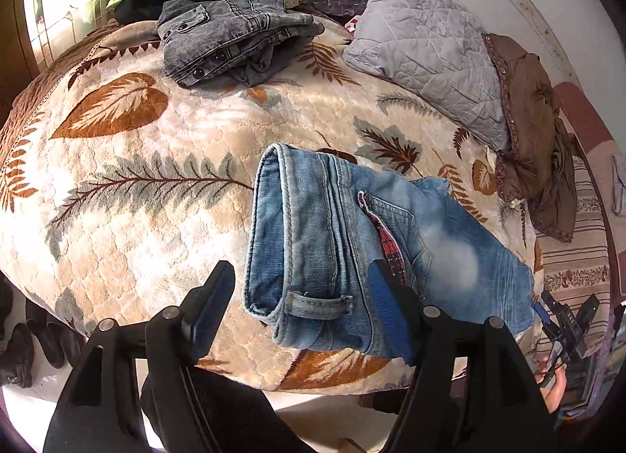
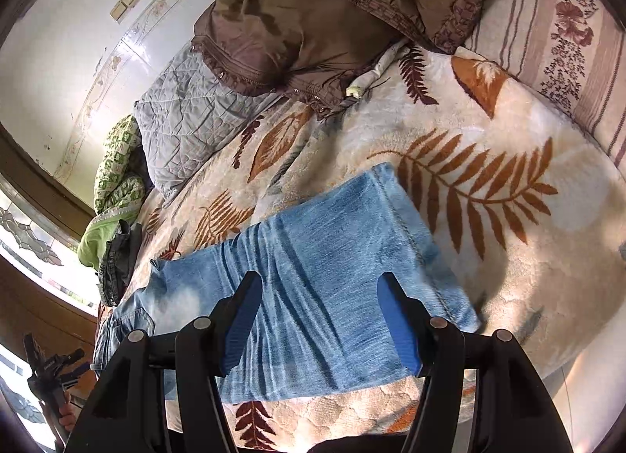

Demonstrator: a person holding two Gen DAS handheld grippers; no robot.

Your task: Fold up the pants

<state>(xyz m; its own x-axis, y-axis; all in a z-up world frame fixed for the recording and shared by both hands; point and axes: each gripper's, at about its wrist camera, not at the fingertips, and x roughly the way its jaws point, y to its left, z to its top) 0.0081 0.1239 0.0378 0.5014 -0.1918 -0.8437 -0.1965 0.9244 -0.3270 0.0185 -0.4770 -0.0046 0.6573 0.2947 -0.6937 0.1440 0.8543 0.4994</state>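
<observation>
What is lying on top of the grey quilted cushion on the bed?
A crumpled brown garment lies over one end of the grey quilted cushion. The rest of the cushion's top is bare. Whatever lies below the garment is covered, so it cannot be seen.

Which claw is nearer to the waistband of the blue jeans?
Left. The left claw hangs open right at the waistband of the jeans; the right claw hangs open over the folded leg end.
</observation>
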